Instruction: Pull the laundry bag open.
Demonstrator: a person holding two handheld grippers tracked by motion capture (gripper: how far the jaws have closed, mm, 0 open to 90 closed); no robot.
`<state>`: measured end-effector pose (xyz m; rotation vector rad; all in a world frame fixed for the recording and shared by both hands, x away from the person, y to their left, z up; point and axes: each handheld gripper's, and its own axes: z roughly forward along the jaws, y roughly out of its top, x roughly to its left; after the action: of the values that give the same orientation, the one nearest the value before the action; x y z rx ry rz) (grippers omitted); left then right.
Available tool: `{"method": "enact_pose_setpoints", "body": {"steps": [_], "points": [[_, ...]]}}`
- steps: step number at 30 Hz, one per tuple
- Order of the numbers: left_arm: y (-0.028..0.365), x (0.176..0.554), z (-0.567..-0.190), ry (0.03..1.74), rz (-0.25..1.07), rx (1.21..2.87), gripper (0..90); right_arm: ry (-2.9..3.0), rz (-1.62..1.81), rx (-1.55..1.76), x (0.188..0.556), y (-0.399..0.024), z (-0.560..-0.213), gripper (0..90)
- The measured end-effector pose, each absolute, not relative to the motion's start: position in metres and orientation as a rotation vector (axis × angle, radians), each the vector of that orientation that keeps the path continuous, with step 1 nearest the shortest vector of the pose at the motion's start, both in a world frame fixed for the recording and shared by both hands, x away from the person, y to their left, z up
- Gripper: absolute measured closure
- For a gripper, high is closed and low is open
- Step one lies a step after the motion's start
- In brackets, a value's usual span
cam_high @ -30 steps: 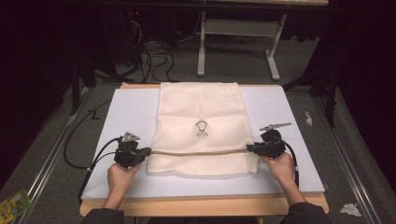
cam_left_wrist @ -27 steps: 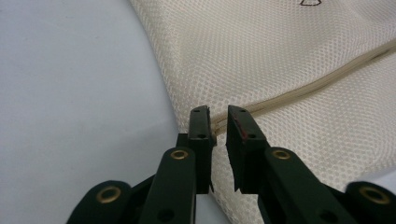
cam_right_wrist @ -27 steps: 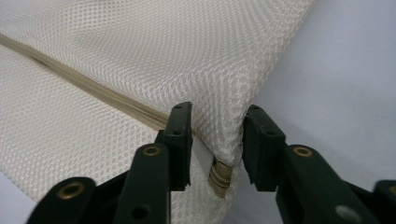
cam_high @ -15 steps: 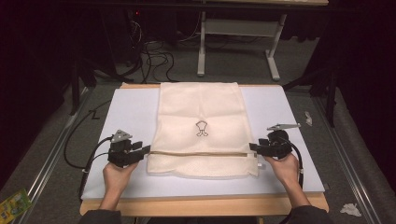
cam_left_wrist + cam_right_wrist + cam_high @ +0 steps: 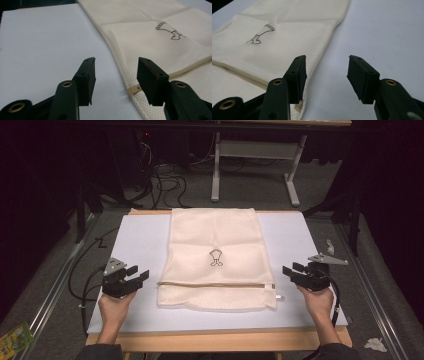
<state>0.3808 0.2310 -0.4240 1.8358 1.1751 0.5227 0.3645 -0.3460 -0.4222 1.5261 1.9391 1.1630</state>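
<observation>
1. Item: cream mesh bag (image 5: 215, 257), lying flat near the middle of the white-topped desk (image 5: 135, 237), long axis running away from the person. A tan zip line (image 5: 215, 284) crosses it near the person's end.
2. Left tongs (image 5: 140, 275): jaws apart, holding nothing, on the desk just beside the bag's left edge. In the left gripper view the right jaw hangs over the mesh edge close to the zip's end tab (image 5: 132, 89).
3. Right tongs (image 5: 290, 270): jaws apart, empty, just off the bag's right edge.
4. Risk, as judged: the mesh is thin and limp, so a pinch taken at the edge could catch only the top layer, and the bag would open or sag rather than lift whole.
5. Risk, as judged: unequal grips on the two sides would skew the cloth and wrinkle it along the zip.
6. Risk, as judged: a jaw closing on the zip's end tab could slip off the hard part.
7. Markings: one small dark outline emblem (image 5: 215, 258) at the bag's middle; its shape is unclear. No readable writing or brand.
</observation>
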Motion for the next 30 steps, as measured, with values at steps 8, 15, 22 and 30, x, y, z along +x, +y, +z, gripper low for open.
{"method": "enact_pose_setpoints", "body": {"steps": [8, 15, 22, 30], "points": [[0.235, 0.388, -0.434, 1.197, 0.542, 1.809, 48.4, 1.834, 1.167, 1.598, 0.363, -0.365, -0.438, 50.0], [0.235, 0.394, -0.443, 1.222, 0.548, 1.801, 48.0, 1.801, 1.152, 1.614, 0.364, -0.371, -0.447, 49.8], [0.235, 0.401, -0.452, 1.243, 0.542, 1.792, 47.9, 1.801, 1.133, 1.603, 0.367, -0.370, -0.453, 49.9], [0.233, 0.406, -0.459, 1.262, 0.547, 1.788, 47.8, 1.795, 1.087, 1.608, 0.373, -0.366, -0.460, 49.8]]}}
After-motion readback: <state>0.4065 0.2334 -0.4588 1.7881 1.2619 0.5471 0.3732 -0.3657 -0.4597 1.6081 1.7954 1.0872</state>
